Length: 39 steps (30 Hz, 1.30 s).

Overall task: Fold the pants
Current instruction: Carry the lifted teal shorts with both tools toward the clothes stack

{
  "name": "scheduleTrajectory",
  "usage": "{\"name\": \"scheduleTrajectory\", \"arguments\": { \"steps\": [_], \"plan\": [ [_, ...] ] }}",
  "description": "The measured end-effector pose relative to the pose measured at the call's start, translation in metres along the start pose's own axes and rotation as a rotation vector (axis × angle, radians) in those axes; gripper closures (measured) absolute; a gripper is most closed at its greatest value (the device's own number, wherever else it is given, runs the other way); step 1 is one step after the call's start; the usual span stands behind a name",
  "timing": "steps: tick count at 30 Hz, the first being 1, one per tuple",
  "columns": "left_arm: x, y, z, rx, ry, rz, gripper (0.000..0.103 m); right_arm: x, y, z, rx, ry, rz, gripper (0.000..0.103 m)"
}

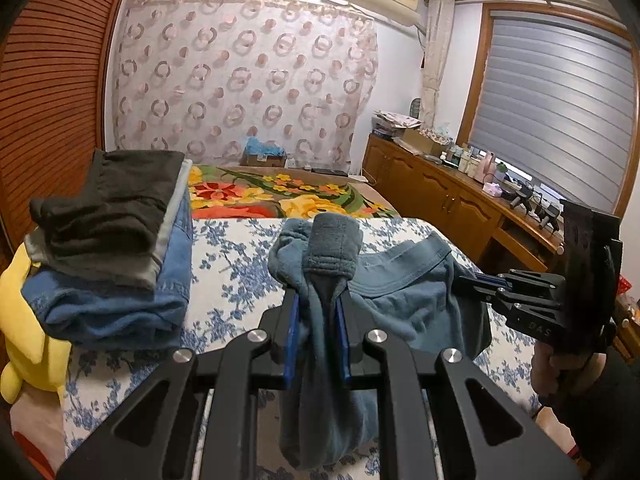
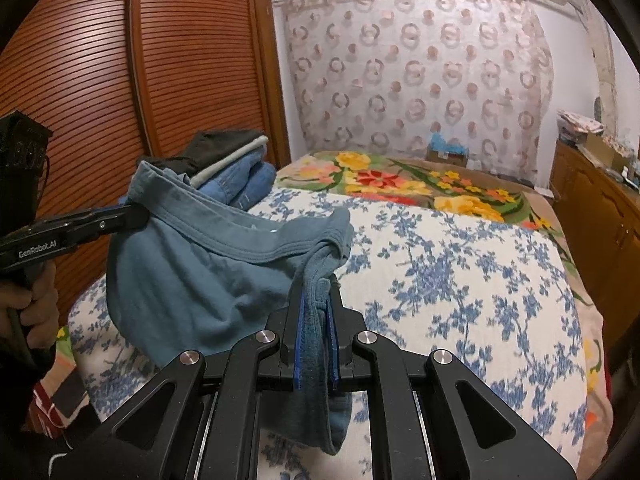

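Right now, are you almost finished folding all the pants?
Partly. A stack of folded clothes, dark pants on grey and blue denim, already sits on the floral bedspread. The left gripper and right gripper are each shut on the teal cotton pants, lifted by the waistband. Folding and stacking these is left.

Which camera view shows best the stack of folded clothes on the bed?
The left wrist view shows the stack of folded clothes best: it lies near and whole, dark garment on top, grey beneath, blue denim lowest. In the right wrist view the stack is farther off, and the lifted teal pants hide its near side.
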State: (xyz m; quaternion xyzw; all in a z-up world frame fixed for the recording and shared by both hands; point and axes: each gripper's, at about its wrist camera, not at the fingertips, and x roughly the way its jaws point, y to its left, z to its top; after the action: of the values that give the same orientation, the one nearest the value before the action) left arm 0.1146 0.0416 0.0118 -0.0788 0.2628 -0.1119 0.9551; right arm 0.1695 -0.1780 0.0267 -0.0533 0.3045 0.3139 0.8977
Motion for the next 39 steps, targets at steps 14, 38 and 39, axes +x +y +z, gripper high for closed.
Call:
{"name": "scheduleTrajectory", "arguments": {
  "steps": [14,38,39],
  "plan": [
    [0.006,0.018,0.044,0.011,-0.034,0.039,0.089,0.023,-0.004,0.062,-0.052,-0.030,0.028,0.096],
    [-0.005,0.077,0.105,0.027,-0.113,0.186,0.089,0.081,0.012,0.174,-0.213,-0.142,0.096,0.096],
    [-0.006,0.080,0.106,0.025,-0.118,0.195,0.089,0.084,0.015,0.178,-0.219,-0.146,0.101,0.096]
  ]
}}
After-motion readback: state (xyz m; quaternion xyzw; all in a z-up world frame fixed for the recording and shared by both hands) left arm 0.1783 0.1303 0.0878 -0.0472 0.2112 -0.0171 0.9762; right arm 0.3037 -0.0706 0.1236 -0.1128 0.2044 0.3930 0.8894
